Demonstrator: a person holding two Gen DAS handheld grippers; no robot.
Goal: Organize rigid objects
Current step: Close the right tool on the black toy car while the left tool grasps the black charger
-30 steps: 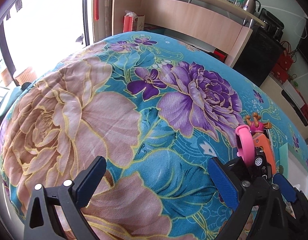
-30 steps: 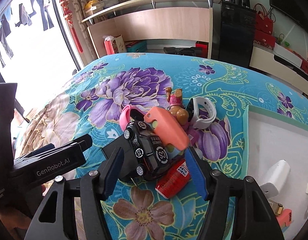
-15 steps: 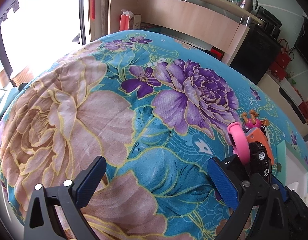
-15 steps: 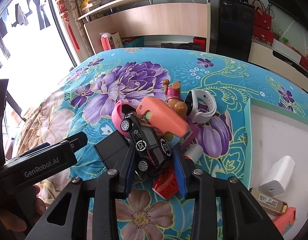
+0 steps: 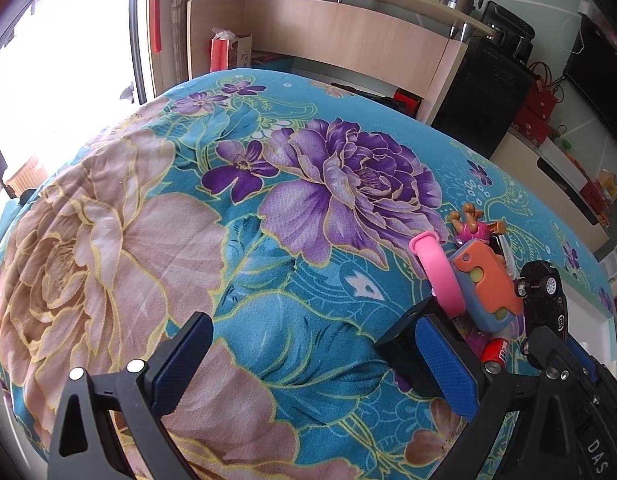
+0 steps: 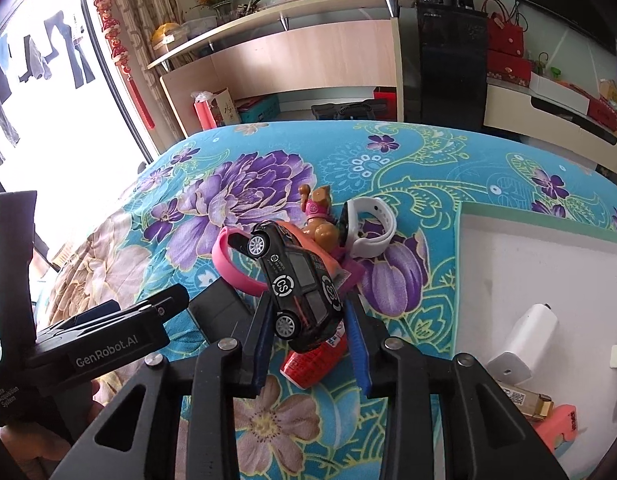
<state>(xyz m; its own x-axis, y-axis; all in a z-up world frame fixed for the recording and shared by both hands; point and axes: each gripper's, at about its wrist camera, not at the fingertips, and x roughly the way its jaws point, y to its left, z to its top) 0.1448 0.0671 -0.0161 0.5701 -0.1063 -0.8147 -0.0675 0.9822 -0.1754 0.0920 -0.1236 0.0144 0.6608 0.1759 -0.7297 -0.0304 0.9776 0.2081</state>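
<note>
My right gripper (image 6: pixel 308 306) is shut on a black toy car (image 6: pixel 300 280) and holds it tilted, nose up, just above the pile on the floral bedspread. Under it lie a pink band (image 6: pixel 228 264), an orange case (image 6: pixel 328 268), a dog figure (image 6: pixel 320 220), a white watch (image 6: pixel 372 232), a red can (image 6: pixel 312 360) and a flat black box (image 6: pixel 220 312). In the left wrist view the car (image 5: pixel 544 288) hangs at the right, past the pink band (image 5: pixel 436 276). My left gripper (image 5: pixel 308 340) stands open over bare bedspread, left of the pile.
A white tray (image 6: pixel 508 264) with a green rim lies on the bed at the right. It holds a white charger (image 6: pixel 520 340), a gold lighter (image 6: pixel 524 400) and a pink item (image 6: pixel 564 424). A wooden shelf unit and a black cabinet stand beyond the bed.
My right gripper's fingers closed on the black toy car and raised it off the pile, tilting it. The left gripper stayed open and shifted little.
</note>
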